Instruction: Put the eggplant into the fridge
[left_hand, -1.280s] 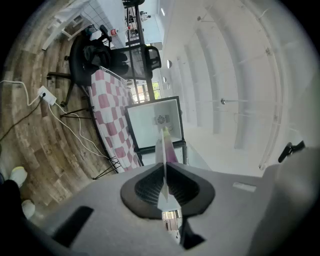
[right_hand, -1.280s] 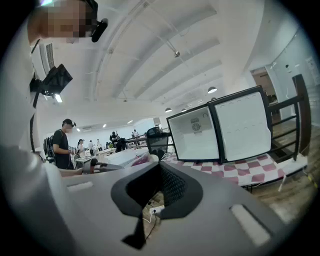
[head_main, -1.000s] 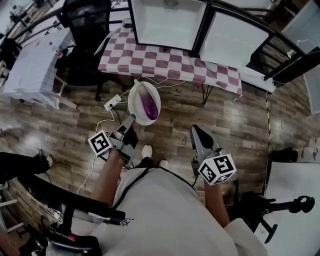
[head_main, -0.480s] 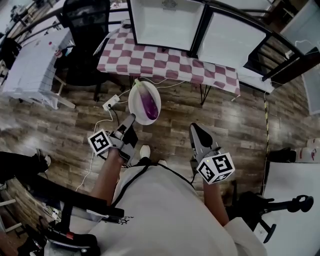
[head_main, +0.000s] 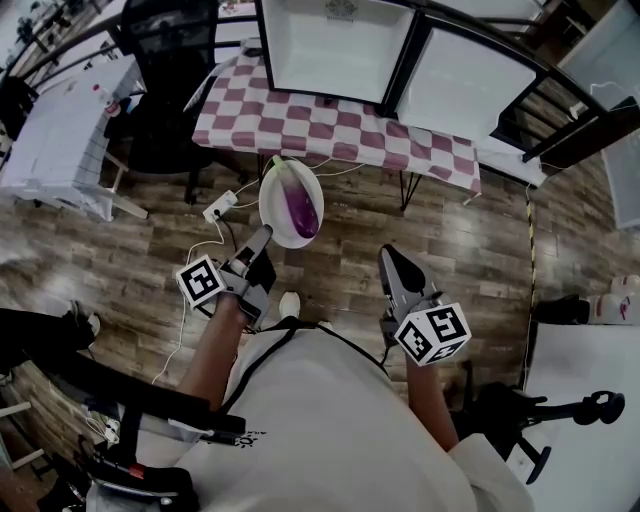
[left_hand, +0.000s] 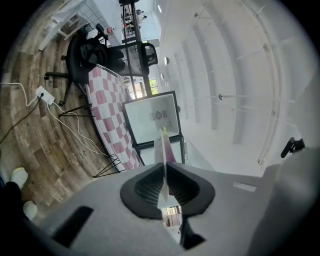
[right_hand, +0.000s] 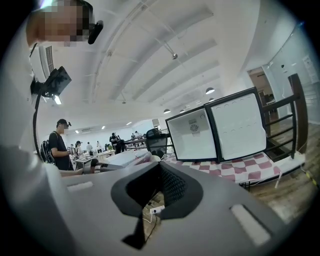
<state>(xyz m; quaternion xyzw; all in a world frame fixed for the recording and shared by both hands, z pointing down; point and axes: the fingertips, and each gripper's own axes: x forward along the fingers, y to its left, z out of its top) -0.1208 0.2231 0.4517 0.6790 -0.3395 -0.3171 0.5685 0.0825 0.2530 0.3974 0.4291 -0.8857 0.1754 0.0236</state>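
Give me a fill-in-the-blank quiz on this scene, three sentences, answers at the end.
1. A purple ___ lies on the white plate.
2. The left tool pinches the plate's rim; the right tool holds ___.
3. The fridge on the checked table has its door ___.
Missing words: eggplant; nothing; open.
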